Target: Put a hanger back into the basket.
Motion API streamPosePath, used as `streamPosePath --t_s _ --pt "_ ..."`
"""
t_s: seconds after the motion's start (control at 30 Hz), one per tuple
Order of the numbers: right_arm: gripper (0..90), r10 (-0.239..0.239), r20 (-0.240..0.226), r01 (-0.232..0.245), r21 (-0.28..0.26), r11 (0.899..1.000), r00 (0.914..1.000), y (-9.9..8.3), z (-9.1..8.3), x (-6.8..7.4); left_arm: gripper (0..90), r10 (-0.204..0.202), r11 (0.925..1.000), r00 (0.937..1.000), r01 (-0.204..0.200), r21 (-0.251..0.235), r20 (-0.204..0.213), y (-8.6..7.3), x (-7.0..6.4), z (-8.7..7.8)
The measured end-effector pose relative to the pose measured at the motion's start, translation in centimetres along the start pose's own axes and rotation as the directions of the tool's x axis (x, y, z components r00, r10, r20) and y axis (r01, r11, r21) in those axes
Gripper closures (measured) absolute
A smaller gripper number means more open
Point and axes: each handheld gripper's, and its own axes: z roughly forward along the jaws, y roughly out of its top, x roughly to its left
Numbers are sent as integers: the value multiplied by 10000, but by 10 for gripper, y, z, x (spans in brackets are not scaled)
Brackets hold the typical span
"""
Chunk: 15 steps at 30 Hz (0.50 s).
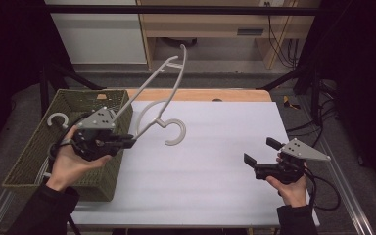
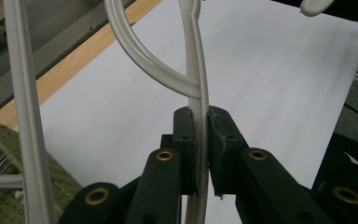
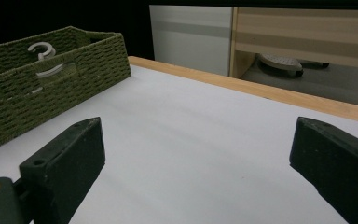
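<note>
My left gripper [image 1: 130,142] is shut on a white plastic hanger [image 1: 169,93], lifted above the table beside the basket. The hanger's hook [image 1: 175,132] curls down toward the white tabletop [image 1: 210,161], and its frame rises up and away. In the left gripper view the jaws pinch the hanger's thin bar [image 2: 201,121] between the pads. My right gripper [image 1: 258,152] is held low over the table's right side, open, with nothing between its wide-apart jaws [image 3: 191,163].
A green woven basket [image 1: 34,152] stands at the table's left edge, with another white hanger hook [image 1: 57,119] poking up inside it. The same basket [image 3: 79,60] appears in the right gripper view. A wooden strip [image 1: 200,94] edges the table's far side; furniture stands beyond.
</note>
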Motion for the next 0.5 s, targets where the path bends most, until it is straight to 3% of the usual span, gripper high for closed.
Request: streamPosePath --t_s 0.2,0.5 --pt "34 18 -16 -18 11 10000 10000 0 0 0 822 -348 9993 9993 350 129 -118 -15 24 -13" --pt "34 -1 17 1 77 10000 10000 -1 2 0 821 -556 9946 9980 579 859 -285 -41 59 -28"
